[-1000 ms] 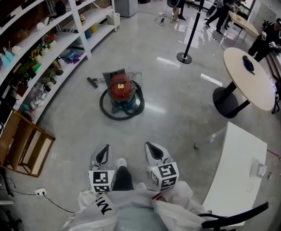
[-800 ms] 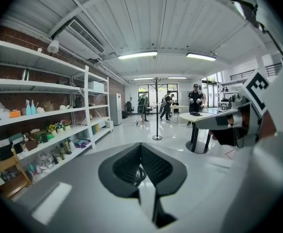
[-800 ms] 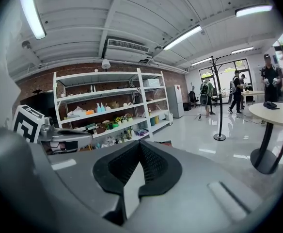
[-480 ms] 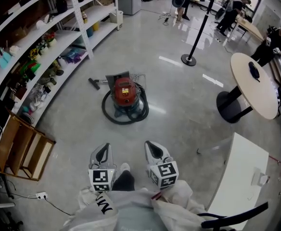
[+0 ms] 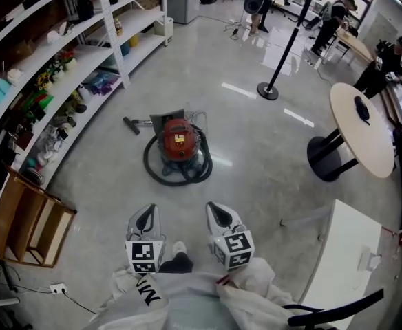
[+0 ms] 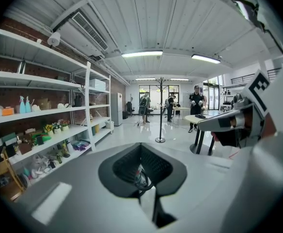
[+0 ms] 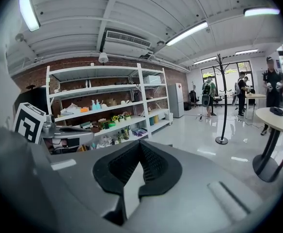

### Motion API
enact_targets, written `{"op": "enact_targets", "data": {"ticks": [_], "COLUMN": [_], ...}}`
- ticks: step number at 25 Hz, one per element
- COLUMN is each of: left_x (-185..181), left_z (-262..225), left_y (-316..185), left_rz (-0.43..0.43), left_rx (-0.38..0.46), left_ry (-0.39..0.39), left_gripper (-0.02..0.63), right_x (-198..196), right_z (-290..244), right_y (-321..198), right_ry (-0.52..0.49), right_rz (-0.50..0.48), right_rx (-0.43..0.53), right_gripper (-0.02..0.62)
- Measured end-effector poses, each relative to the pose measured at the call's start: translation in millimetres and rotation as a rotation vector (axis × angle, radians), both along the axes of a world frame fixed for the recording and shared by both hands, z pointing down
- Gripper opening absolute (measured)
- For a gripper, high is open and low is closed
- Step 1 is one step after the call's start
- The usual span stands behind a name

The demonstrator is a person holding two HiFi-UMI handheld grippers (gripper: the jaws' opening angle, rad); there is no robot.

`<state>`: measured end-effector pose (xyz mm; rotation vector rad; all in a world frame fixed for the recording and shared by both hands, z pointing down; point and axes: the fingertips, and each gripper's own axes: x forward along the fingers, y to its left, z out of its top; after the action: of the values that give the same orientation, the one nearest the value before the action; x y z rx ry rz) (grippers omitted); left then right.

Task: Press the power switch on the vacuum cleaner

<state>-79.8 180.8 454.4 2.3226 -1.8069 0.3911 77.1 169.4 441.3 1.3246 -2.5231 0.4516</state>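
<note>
The floor [image 5: 256, 150] is polished concrete, glossy enough to mirror the lights. At twelve o'clock the vacuum cleaner [image 5: 178, 137] has a shiny red plastic top; the crate [image 5: 25, 212] at nine o'clock is bare, matt wood.

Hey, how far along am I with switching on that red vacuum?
Nothing done yet: the vacuum cleaner sits untouched on the floor well ahead, hose coiled around it. In hand: the left hand-held gripper and right hand-held gripper point toward it, jaws together, empty. Left: close in and press the switch.
</note>
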Motion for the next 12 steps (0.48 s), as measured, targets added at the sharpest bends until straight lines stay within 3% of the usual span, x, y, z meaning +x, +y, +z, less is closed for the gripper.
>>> {"op": "enact_targets", "data": {"ticks": [12], "left_x": [-38.8], "left_z": [2.2], "left_y": [-38.5], "left_rz": [0.001], "left_rx": [0.008], "left_ry": [0.037], "left_gripper": [0.000], "right_x": [-29.3], "right_z": [-3.9], "right_y": [-35.2], "right_ry": [0.017], "right_rz": [0.036], "right_rx": [0.020], "right_gripper": [0.000]}}
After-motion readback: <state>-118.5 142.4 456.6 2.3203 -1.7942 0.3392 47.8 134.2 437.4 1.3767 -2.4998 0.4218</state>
